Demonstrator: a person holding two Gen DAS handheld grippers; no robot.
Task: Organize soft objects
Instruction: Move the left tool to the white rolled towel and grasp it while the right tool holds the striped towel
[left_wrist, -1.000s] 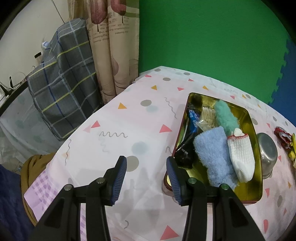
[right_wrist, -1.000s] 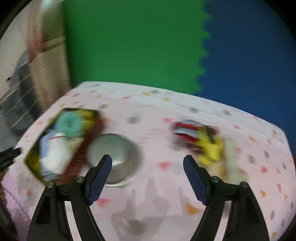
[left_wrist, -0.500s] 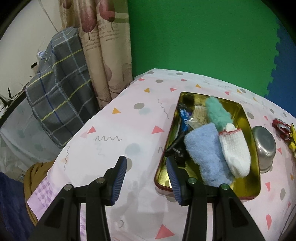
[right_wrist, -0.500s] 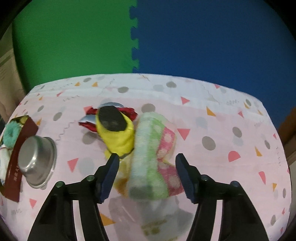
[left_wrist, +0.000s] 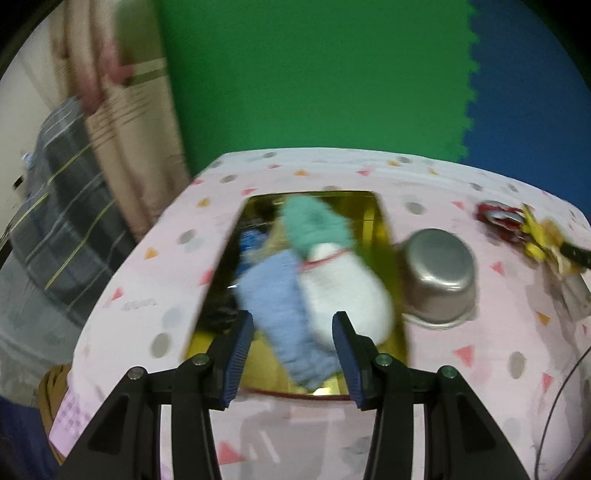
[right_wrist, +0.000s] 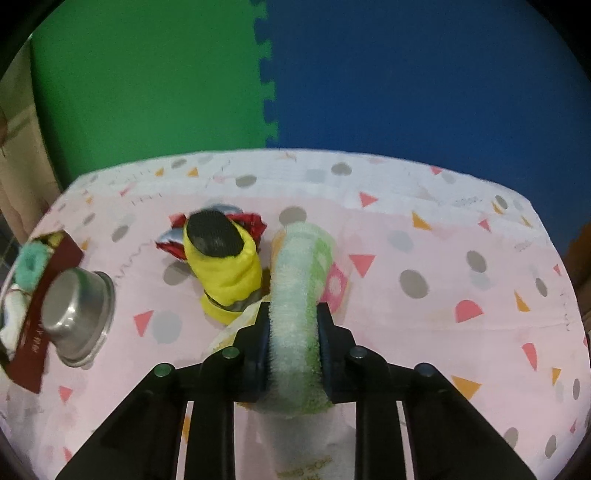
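Right gripper (right_wrist: 294, 325) at lower centre of its view, jaws just closed in, now pinching fluffy pale-green rolled towel (right_wrist: 295, 295) between both pads; towel runs up the middle of the frame over pink patterned tablecloth (right_wrist: 443, 295). Just left of it, touching or nearly so: yellow sock with black sole patch (right_wrist: 225, 273), lying over crumpled red-and-silver wrapper (right_wrist: 173, 243). Far left: upturned steel bowl (right_wrist: 74, 314) beside dark-red rim of gold rectangular tin (right_wrist: 33, 347).

Left gripper (left_wrist: 291, 347) at bottom centre of its blurred view, jaws spread wide, gripping nothing, hovering over near end of gold tin (left_wrist: 373, 214). Inside tin: light-blue fuzzy cloth (left_wrist: 280, 295), white sock with red band (left_wrist: 347, 291), teal fluffy piece (left_wrist: 314, 221), dark items at left too blurred to name. Steel bowl (left_wrist: 439, 273) just right of tin.
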